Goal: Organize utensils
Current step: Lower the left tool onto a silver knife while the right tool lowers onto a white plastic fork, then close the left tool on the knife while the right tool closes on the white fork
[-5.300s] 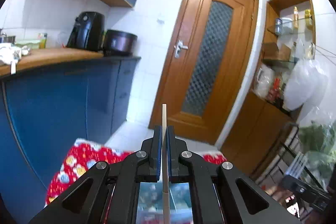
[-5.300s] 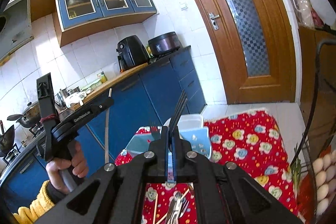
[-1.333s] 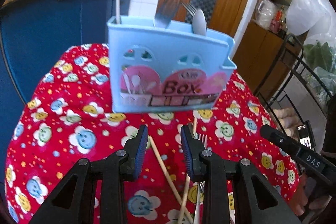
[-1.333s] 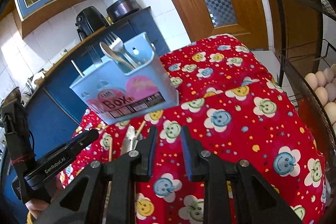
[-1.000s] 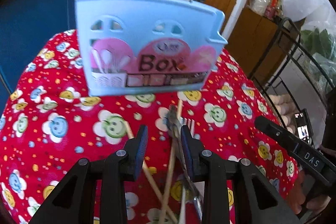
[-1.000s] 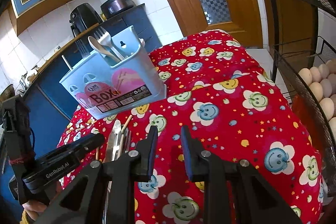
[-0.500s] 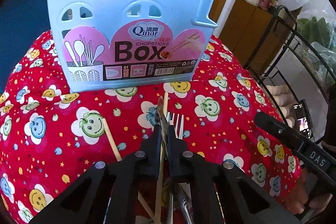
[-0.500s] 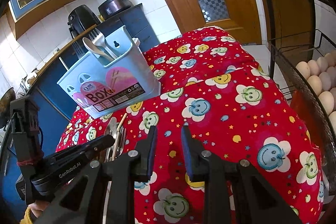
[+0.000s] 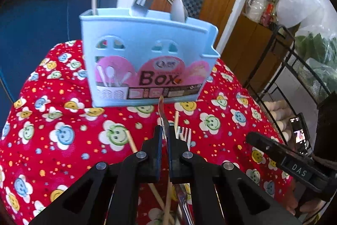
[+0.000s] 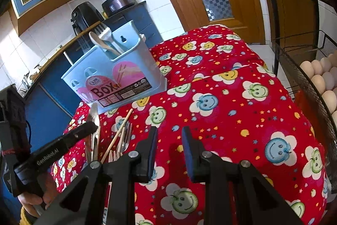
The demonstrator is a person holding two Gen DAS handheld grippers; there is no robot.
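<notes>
My left gripper [image 9: 165,136], whose jaws stood apart over the loose cutlery a second ago, is now clamped on a metal spoon [image 9: 161,111]. Half a second ago that spoon lay low among the chopsticks [image 9: 131,141] and the fork [image 9: 186,135] on the red cloth [image 9: 63,130]; now its tip is raised off them and points at the label on the blue utensil box [image 9: 147,60]. The box looks farther from my left camera than it did then.

Pale blue utensil box [image 9: 147,52] upright on cloth, forks inside; metal spoon [image 10: 94,119] raised before it.
</notes>
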